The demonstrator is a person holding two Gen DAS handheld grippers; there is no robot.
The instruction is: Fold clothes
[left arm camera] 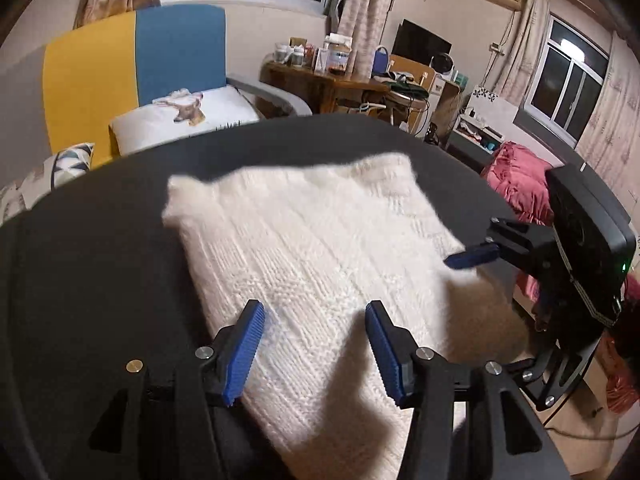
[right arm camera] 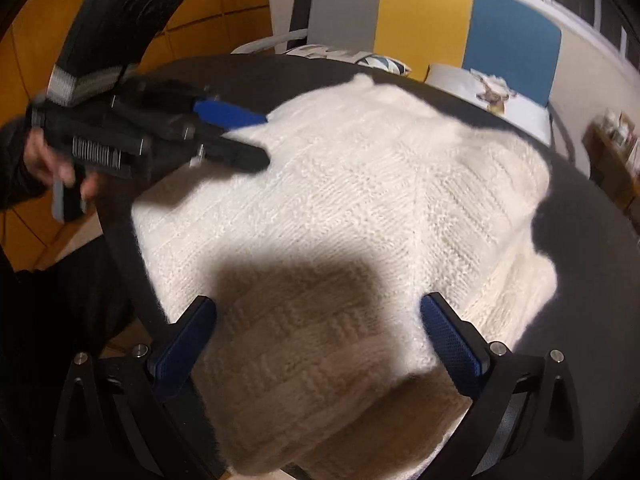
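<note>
White knitted sweater (left arm camera: 312, 264) lies folded on the dark tabletop (left arm camera: 100, 248). Left tool (left arm camera: 316, 348) and right tool (right arm camera: 320, 352) both spread, pinching nothing. No legible writing.

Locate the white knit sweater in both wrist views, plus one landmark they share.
Left wrist: white knit sweater fills the centre on the dark round table, running between this gripper's fingers.
Right wrist: sweater fills the centre and bottom.
Shared landmark: yellow-and-blue chair back, upper left;, upper right.

no readable text, label or number anywhere — not on either view — nothing legible
</note>
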